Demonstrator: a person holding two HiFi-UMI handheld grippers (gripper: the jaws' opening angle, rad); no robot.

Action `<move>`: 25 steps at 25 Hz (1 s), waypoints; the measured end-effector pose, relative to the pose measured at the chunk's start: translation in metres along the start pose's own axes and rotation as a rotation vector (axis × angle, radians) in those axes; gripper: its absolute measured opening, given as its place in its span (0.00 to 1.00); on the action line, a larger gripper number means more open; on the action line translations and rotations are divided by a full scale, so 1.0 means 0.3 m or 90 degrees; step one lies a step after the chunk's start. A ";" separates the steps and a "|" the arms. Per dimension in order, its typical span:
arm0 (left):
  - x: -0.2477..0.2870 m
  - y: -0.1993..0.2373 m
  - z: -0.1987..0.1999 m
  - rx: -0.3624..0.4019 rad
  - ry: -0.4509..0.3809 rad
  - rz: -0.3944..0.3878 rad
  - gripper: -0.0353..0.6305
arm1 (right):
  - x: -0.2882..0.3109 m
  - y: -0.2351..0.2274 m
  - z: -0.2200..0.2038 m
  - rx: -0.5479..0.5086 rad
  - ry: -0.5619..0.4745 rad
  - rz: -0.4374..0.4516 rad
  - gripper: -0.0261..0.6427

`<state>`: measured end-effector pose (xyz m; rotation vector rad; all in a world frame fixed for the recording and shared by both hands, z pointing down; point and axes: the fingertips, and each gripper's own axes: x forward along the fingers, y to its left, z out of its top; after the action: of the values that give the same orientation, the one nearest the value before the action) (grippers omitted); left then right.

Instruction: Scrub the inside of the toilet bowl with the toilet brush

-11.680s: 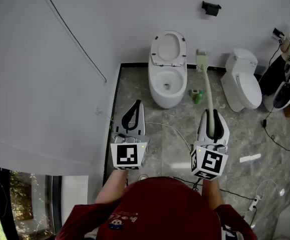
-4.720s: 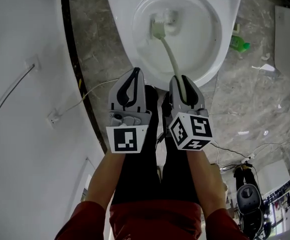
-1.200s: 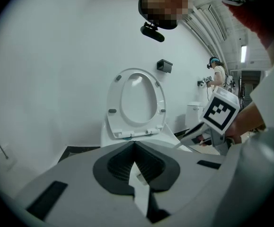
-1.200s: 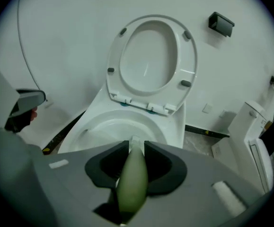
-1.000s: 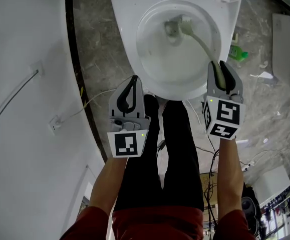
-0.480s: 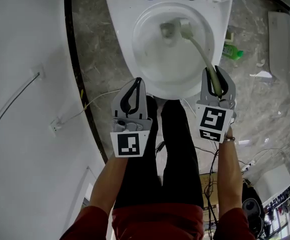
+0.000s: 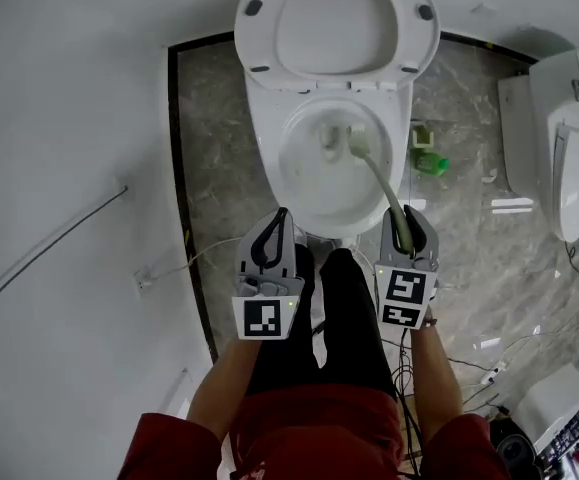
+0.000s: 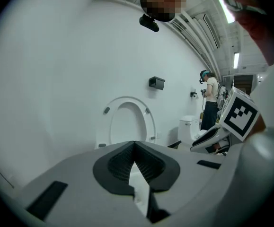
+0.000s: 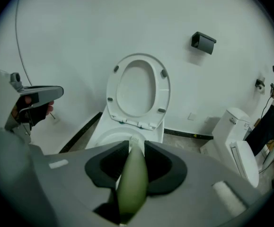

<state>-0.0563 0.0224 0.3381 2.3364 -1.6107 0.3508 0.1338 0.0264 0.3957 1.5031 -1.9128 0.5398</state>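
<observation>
Grey marble floor (image 7: 219, 168) flanks the toilet bowl (image 7: 304, 178) as the right gripper (image 7: 406, 233), just short of its rim, pinches the toilet brush (image 7: 380, 183), head deep inside, the left gripper (image 7: 276, 236) pressed together, empty; a hard sweep could twist the slim handle loose.

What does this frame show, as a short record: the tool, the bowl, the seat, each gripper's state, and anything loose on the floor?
tool: pale green long-handled toilet brush, head down inside the bowl near the drain
bowl: white ceramic toilet bowl
seat: white plastic toilet seat, raised
right: right gripper shut on the brush handle
left: left gripper shut, holding nothing, at the bowl's near rim
floor: green bottle, right of the toilet
</observation>
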 end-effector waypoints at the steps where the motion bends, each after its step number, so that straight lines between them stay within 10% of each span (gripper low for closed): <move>1: -0.012 -0.001 0.047 0.004 -0.004 0.002 0.06 | -0.040 0.005 0.045 -0.001 -0.012 0.004 0.21; 11: -0.153 0.011 0.505 0.030 -0.023 0.034 0.06 | -0.459 0.013 0.439 0.000 -0.141 0.012 0.21; 25: -0.309 0.079 1.063 0.081 -0.184 0.059 0.06 | -0.831 -0.142 0.998 0.000 -0.419 -0.084 0.21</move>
<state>-0.0982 -0.0209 0.0106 2.5062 -1.8836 0.1421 0.1415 -0.0087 0.0055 1.9549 -2.2522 -0.0344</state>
